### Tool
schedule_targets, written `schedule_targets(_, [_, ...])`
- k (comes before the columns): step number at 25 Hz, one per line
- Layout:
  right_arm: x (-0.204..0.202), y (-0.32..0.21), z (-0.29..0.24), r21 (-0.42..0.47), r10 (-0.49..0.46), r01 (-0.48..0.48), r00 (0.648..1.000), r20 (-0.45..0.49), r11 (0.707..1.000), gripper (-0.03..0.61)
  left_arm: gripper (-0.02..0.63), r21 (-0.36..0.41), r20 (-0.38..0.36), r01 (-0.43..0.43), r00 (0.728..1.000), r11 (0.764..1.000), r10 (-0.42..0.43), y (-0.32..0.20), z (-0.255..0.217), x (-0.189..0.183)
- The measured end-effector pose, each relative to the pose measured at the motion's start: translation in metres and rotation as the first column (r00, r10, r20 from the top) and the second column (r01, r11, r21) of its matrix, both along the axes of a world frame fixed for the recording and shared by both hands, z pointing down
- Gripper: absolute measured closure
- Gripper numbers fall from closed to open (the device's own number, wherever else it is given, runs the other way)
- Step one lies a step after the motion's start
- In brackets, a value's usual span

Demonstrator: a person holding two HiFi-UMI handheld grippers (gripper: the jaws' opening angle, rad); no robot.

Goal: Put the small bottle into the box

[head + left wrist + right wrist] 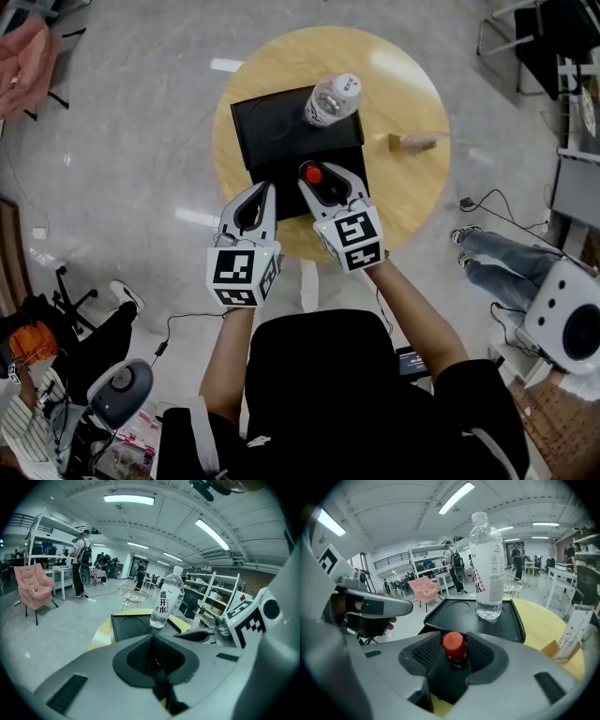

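Note:
The small bottle (312,174), dark with a red cap (454,645), stands upright at the near end of the black box (272,131), a shallow tray on the round table. My right gripper (321,176) reaches over the box's front edge, and its open jaws stand close on either side of the bottle. The left gripper (266,189) hovers just left of it at the table's near edge, shut and holding nothing. In the left gripper view the box (126,623) lies ahead beyond the closed fingertips.
A tall clear water bottle (331,99) stands in the far right of the box. A small wooden card holder (417,141) sits on the yellow table (403,197) to the right. A seated person's legs (487,258) and a white device (567,319) are on the floor at right.

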State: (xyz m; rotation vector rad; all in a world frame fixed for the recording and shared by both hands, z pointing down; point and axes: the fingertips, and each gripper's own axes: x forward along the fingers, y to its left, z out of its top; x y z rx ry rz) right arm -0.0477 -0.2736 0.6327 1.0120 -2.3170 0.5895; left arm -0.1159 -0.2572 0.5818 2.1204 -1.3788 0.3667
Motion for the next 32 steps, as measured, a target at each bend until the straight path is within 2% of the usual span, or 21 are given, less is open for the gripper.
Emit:
schedule_targets(6, [0.006, 0.000, -0.031, -0.006, 0.092, -0.092, 0.991, 0.102, 0.996, 0.425, 0.603, 0.041, -0.004, -0.036, 0.999, 0.999, 0.036, 0.005, -0.024, 0.002])
schedule_targets(16, [0.017, 0.017, -0.085, 0.072, 0.173, -0.182, 0.978, 0.117, 0.981, 0.427, 0.603, 0.146, -0.035, -0.096, 0.994, 0.985, 0.102, 0.025, -0.079, 0.011])
schedule_targets(22, [0.019, 0.034, -0.124, 0.137, 0.210, -0.226, 0.970, 0.126, 0.964, 0.468, 0.603, 0.183, -0.047, -0.152, 0.986, 0.971, 0.163, 0.056, -0.104, 0.020])
schedule_targets(25, [0.024, 0.038, -0.141, 0.167, 0.222, -0.245, 0.964, 0.145, 0.955, 0.490, 0.603, 0.220, -0.026, -0.177, 0.982, 0.959, 0.187, 0.058, -0.119, 0.026])
schedule_targets(32, [0.026, 0.050, -0.170, 0.214, 0.211, -0.242, 0.965, 0.158, 0.946, 0.545, 0.603, 0.284, -0.005, -0.164, 0.985, 0.945, 0.173, 0.063, -0.152, 0.029])
